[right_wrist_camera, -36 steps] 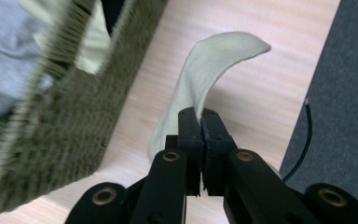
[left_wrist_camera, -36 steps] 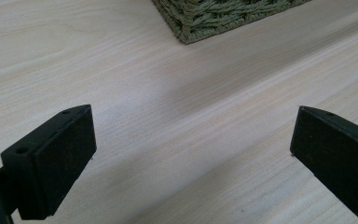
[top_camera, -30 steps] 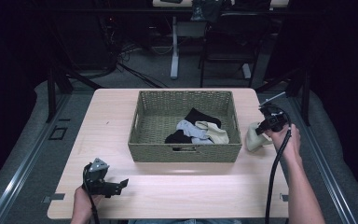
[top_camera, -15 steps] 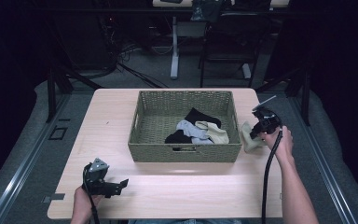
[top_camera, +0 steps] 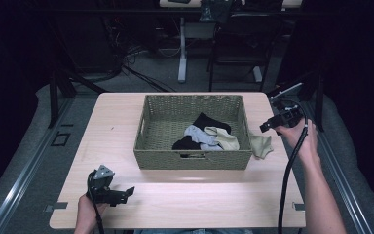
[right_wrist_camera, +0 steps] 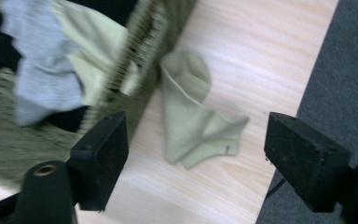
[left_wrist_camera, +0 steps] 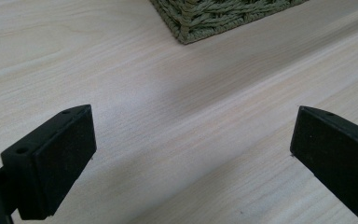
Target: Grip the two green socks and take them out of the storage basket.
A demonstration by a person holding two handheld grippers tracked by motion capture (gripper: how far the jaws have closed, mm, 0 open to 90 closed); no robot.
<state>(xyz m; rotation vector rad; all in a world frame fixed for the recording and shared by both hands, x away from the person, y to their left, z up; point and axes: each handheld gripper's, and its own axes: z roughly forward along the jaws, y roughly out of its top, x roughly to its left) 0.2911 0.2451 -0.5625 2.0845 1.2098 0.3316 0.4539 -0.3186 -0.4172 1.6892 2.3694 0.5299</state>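
A woven basket (top_camera: 192, 159) sits mid-table and holds a black sock (top_camera: 211, 121), a grey sock (top_camera: 198, 135) and a pale green sock (top_camera: 224, 138). Another pale green sock (top_camera: 261, 145) lies crumpled on the table against the basket's right side. My right gripper (top_camera: 268, 126) hovers above and just right of it, open. In the right gripper view that loose sock (right_wrist_camera: 191, 116) lies between the wide-apart jaws of the right gripper (right_wrist_camera: 196, 158), beyond their tips and untouched. My left gripper (top_camera: 126, 192) rests low at the front left, open over bare wood (left_wrist_camera: 191, 154).
The basket's corner (left_wrist_camera: 205, 16) shows far ahead of the left jaws. The table's right edge (right_wrist_camera: 307, 84) runs close to the loose sock, with grey floor beyond. Chairs and table legs stand in the dark behind the table.
My right gripper dipped slightly toward the basket, then drew back up and right. The loose sock stays beside the basket. The left gripper has not moved.
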